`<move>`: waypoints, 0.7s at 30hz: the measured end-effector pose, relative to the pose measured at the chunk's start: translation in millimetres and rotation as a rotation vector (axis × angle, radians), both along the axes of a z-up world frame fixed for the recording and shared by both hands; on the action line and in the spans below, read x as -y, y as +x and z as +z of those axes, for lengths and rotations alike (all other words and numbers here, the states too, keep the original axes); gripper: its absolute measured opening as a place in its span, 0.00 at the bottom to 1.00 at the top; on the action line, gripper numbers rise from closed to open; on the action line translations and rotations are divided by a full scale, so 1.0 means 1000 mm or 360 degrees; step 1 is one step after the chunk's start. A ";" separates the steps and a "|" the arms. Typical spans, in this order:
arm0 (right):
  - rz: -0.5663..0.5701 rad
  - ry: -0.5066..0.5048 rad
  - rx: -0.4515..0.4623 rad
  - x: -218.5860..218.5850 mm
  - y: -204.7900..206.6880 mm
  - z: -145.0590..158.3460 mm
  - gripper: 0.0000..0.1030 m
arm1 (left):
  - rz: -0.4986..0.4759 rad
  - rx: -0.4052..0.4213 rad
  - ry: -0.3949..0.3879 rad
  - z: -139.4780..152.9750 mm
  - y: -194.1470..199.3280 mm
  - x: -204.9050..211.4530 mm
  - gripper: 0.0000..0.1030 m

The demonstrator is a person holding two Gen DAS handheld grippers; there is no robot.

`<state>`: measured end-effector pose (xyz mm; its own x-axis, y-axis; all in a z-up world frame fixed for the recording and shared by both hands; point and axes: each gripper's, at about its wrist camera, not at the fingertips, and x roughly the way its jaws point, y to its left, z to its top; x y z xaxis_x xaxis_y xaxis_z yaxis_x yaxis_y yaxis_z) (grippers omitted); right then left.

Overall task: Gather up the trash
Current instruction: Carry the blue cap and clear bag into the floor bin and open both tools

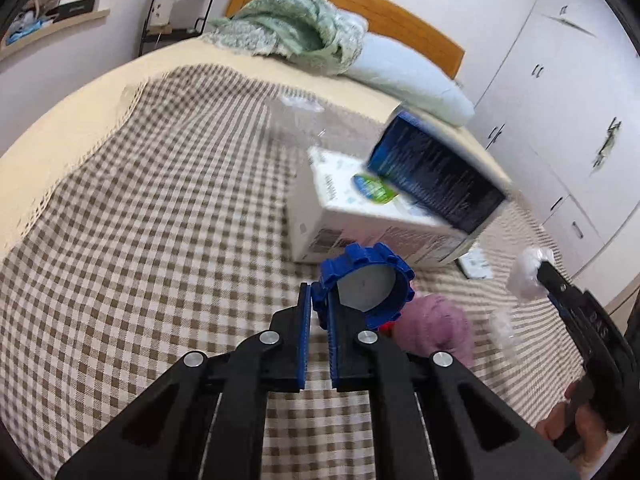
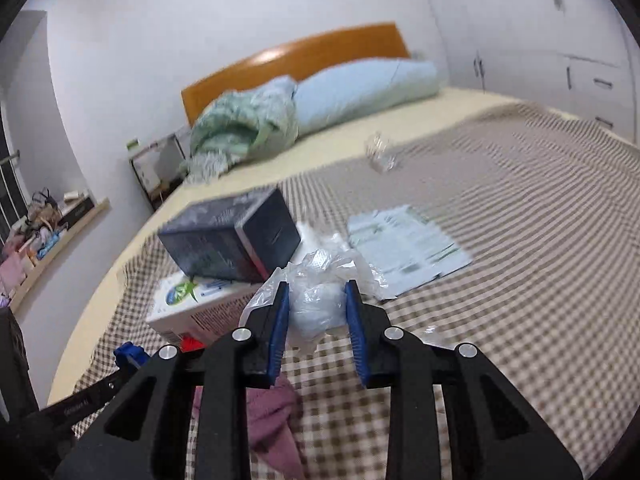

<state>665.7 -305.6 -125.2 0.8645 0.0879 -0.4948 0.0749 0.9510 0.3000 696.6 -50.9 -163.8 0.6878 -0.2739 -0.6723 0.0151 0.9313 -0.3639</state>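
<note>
In the left wrist view my left gripper (image 1: 319,292) is shut on the rim of a blue ridged cap (image 1: 372,280), held just above the checked bedspread (image 1: 160,220). My right gripper (image 2: 316,300) is shut on a crumpled wad of clear plastic wrap (image 2: 316,304), which fills the space between its blue pads. The same wad (image 1: 526,276) shows at the right gripper's tip (image 1: 540,272), lifted off the bed. Low on the left of the right wrist view, the left gripper (image 2: 120,374) carries the blue cap (image 2: 129,354).
A dark blue box (image 2: 236,240) rests tilted on a white carton (image 2: 192,304). A printed leaflet (image 2: 404,250), a purple cloth (image 2: 272,412), a small red item (image 2: 191,345) and a clear plastic scrap (image 2: 380,156) lie on the bed. A pillow (image 1: 404,76) and a green blanket (image 1: 288,24) sit by the headboard.
</note>
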 end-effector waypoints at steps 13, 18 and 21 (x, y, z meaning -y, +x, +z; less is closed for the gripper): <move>-0.0416 -0.0094 -0.0020 0.094 -0.083 -0.002 0.27 | -0.0540 0.0206 -0.0092 0.027 -0.048 0.136 0.05; -0.0585 -0.0235 -0.0172 0.148 -0.150 -0.012 0.27 | -0.0883 0.0182 -0.0004 0.020 -0.084 0.224 0.05; -0.0714 -0.0270 -0.0310 0.184 -0.200 -0.029 0.27 | -0.1079 0.0158 0.0028 0.010 -0.110 0.275 0.05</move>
